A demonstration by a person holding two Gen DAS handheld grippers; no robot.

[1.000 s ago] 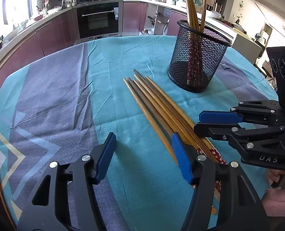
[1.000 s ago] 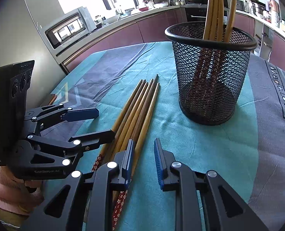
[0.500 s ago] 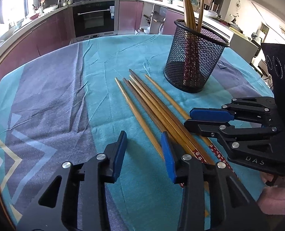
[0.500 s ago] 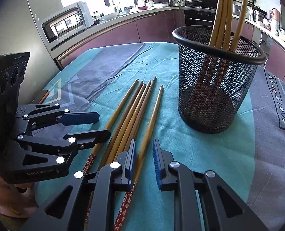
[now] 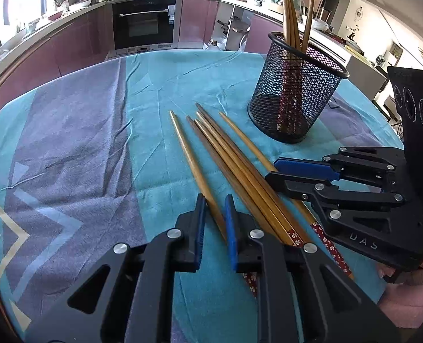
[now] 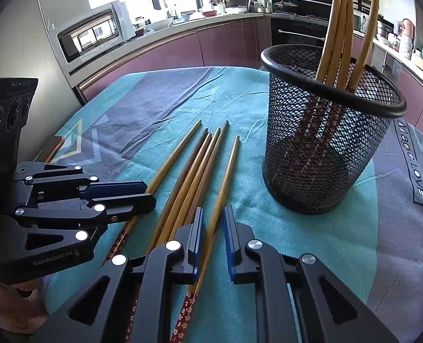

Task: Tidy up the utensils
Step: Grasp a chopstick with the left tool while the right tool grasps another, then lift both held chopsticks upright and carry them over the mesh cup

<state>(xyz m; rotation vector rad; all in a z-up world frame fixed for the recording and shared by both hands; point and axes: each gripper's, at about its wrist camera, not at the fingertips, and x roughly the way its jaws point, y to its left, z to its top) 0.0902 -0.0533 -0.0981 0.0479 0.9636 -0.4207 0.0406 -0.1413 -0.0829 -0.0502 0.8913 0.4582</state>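
Observation:
Several wooden chopsticks (image 5: pixel 228 154) with red flowered ends lie side by side on the teal cloth, also in the right wrist view (image 6: pixel 194 171). A black mesh holder (image 5: pixel 295 94) stands beyond them with several chopsticks upright inside; it shows in the right wrist view (image 6: pixel 322 148) too. My left gripper (image 5: pixel 212 220) straddles the leftmost chopstick (image 5: pixel 188 154), jaws narrowly apart around it. My right gripper (image 6: pixel 212 228) straddles the rightmost chopstick (image 6: pixel 225 177), jaws narrowly apart. Each gripper appears in the other's view: the right (image 5: pixel 285 171), the left (image 6: pixel 137 191).
The table carries a teal and grey-purple cloth (image 5: pixel 77 148). Kitchen counters, an oven (image 5: pixel 142 25) and a microwave (image 6: pixel 94 34) lie beyond the table's far edge. The holder stands right of the chopsticks.
The left gripper has narrowed from wide open and come around the leftmost chopstick. The outer chopsticks have been spread from the bundle. The right gripper now has the rightmost chopstick between its jaws.

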